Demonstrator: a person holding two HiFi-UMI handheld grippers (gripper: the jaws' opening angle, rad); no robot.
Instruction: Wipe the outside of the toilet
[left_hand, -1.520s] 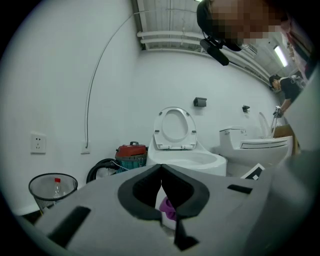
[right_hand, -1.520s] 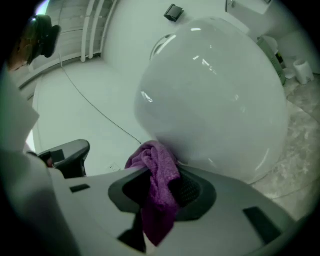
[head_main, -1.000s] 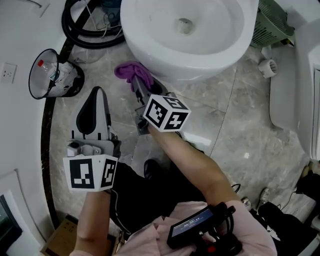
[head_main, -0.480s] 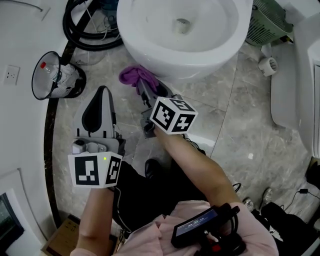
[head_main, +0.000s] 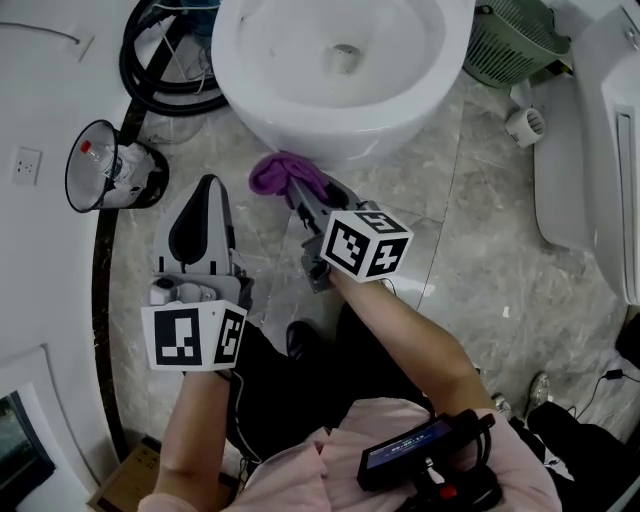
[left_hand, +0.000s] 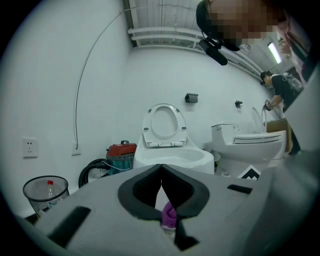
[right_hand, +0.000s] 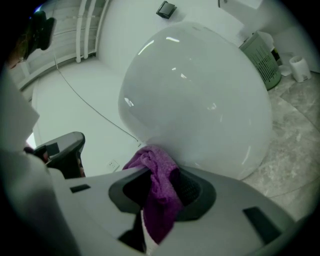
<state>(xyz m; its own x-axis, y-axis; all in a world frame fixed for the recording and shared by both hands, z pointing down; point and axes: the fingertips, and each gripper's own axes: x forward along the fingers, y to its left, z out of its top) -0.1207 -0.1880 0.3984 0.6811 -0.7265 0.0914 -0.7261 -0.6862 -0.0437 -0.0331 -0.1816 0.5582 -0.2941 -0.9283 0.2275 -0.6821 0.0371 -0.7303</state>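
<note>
Right gripper view: my right tool (right_hand: 162, 172) pinches purple cloth (right_hand: 160, 200), bunched against toilet bowl (right_hand: 200, 100) outer wall just ahead; my left tool (left_hand: 161, 167), pressed together, empty, hangs beside above floor (head_main: 480, 270).

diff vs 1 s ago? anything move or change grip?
The right gripper, still shut on the purple cloth, slid it rightward along the outside of the toilet bowl, toward its front. Nothing was grasped or released. The left gripper stayed shut and empty, off to the side.
</note>
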